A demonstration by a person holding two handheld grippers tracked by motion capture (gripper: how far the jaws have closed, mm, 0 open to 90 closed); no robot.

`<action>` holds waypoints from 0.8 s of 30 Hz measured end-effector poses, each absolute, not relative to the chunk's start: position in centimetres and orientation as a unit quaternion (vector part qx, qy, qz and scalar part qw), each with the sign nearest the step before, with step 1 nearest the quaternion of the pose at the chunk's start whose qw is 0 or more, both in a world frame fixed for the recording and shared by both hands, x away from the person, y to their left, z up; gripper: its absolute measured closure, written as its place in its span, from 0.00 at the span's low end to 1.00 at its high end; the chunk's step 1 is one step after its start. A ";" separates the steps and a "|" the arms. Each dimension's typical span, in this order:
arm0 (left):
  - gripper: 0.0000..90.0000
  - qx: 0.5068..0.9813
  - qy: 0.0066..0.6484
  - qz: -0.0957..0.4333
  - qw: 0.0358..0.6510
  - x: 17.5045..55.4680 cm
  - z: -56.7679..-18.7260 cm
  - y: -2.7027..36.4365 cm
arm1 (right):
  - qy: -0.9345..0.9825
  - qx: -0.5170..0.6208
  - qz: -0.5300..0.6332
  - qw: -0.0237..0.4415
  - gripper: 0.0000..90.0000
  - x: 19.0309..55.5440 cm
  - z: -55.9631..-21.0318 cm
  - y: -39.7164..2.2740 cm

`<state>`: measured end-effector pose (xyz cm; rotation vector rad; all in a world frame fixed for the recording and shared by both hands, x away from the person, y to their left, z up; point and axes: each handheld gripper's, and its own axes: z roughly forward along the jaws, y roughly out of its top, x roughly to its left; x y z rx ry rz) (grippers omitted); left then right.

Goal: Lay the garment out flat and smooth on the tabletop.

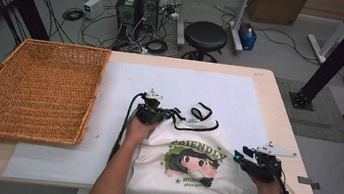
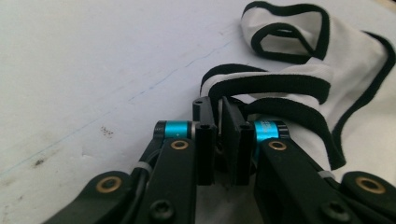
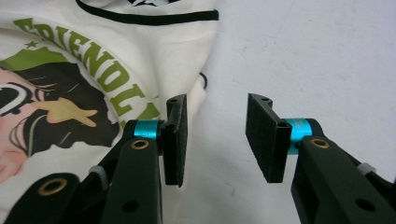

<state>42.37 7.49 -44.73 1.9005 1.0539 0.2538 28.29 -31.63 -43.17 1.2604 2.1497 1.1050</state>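
While the left gripper has its jaws clamped on the black-trimmed strap of the white printed garment, the right gripper waits with jaws apart beside its side edge, apparently ready to fold it on the desk near the wicker basket.

A pale wooden table is covered by a white mat. A wicker basket is set left of the jaws; a printed white shirt is spread between them.
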 end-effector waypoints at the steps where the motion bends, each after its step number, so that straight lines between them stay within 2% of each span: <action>1: 0.97 0.760 0.447 0.105 0.461 42.4 -44.5 8.2 | 0.771 0.452 0.398 0.207 0.67 28.4 -43.2 -31.7; 6: 0.97 0.694 0.536 0.140 0.460 42.5 -42.9 13.2 | 0.769 0.454 0.399 0.208 0.67 28.9 -43.1 -31.8; 9: 0.94 0.671 0.556 0.158 0.464 42.7 -42.0 14.2 | 0.767 0.456 0.401 0.208 0.67 29.8 -43.1 -31.3; 11: 0.66 0.635 0.567 0.146 0.504 43.0 -42.0 14.0 | 0.764 0.460 0.403 0.205 0.66 30.7 -43.0 -30.7; 13: 0.54 0.629 0.570 0.143 0.509 43.1 -42.0 13.4 | 0.762 0.462 0.409 0.200 0.64 32.0 -42.9 -29.9; 19: 0.52 0.655 0.547 0.134 0.503 41.6 -41.9 12.7 | 0.756 0.473 0.405 0.202 0.59 37.9 -42.9 -27.9; 21: 0.52 0.654 0.545 0.134 0.508 40.8 -42.1 12.6 | 0.761 0.472 0.410 0.173 0.58 40.0 -43.3 -26.9; 24: 0.52 0.666 0.537 0.137 0.498 40.1 -42.5 12.5 | 0.782 0.460 0.387 0.167 0.57 41.6 -43.7 -25.3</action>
